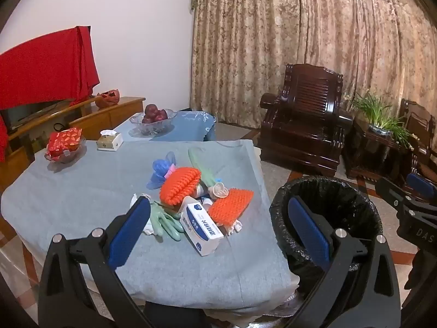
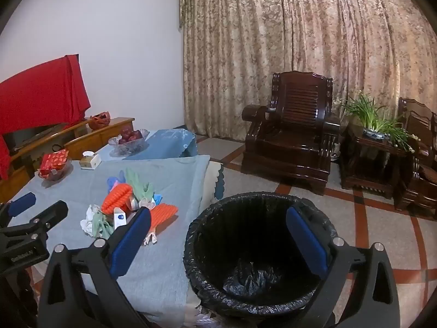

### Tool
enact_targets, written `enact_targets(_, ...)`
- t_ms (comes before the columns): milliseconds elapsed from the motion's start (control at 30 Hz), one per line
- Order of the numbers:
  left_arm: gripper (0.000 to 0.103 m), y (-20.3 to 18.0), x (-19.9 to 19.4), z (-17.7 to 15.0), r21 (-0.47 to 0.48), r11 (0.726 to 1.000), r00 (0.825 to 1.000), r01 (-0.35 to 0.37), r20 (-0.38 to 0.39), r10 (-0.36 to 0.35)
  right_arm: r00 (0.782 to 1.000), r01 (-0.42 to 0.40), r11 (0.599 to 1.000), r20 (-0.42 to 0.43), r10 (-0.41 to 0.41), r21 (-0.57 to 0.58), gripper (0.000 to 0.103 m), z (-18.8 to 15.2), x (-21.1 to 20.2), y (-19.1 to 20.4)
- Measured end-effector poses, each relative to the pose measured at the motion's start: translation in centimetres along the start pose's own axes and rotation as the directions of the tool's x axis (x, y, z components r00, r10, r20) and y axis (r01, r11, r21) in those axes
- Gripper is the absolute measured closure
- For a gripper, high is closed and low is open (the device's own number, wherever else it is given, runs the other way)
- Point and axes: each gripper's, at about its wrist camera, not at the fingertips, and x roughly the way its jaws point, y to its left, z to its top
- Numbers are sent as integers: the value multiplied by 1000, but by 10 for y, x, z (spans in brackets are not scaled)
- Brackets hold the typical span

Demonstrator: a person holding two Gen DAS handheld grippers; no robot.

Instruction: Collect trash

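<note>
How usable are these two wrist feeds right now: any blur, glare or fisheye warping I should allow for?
Left wrist view: sharp, evenly lit; the trash pile on the table reads clearly, edges bow and corners vignette black. Right wrist view: equally sharp, but the bin interior is nearly black, with only faint sheen on its liner; the armchair shows small glossy highlights.

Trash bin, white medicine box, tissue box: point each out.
Trash bin (image 2: pixel 262 304): right wrist view, front rim.
White medicine box (image 1: pixel 200 225): left wrist view, top face.
Tissue box (image 1: pixel 109 140): left wrist view, front side.
</note>
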Motion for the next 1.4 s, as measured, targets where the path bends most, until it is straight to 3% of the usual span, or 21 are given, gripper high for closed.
enact_targets(1400, 5, 5, -5, 9, -8, 1000, 1000, -1, -2, 1, 1000, 1, 1000, -11, -1, -2, 6, 0, 2, -1)
